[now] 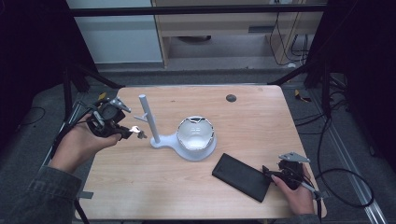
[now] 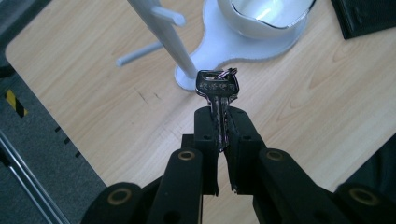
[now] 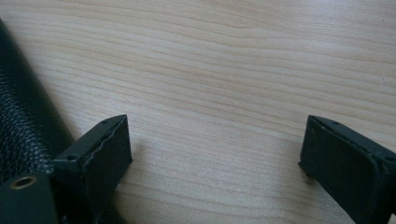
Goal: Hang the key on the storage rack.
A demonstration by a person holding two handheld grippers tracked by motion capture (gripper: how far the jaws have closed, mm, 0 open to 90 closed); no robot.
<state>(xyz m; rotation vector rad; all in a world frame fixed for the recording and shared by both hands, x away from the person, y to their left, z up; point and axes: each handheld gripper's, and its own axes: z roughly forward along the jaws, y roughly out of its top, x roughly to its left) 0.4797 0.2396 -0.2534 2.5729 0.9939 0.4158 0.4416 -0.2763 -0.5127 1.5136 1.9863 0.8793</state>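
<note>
Above the pale wooden table (image 1: 243,116), we see the left gripper (image 1: 135,132) raised beside the white plastic stand with an upright post and side pegs (image 1: 148,120), its jaws clenched on a small silver metal key (image 1: 138,132). From the high view that key is barely a glint; the left gripper view gives us the key's (image 2: 217,86) stamped head, a ring behind it, and its blade pinched between the black jaws, held just short of the stand's (image 2: 173,42) post. A white bowl with a silver rim (image 1: 195,133) sits on the stand's base, cut off at the top in the left gripper view. At the table's near right, the right gripper (image 1: 267,171) rests with jaws released, wide apart, beside a black textured flat case (image 1: 241,176). Its own view shows us bare wood between the jaws and the case's (image 3: 21,121) grained edge, cropped at left.
</note>
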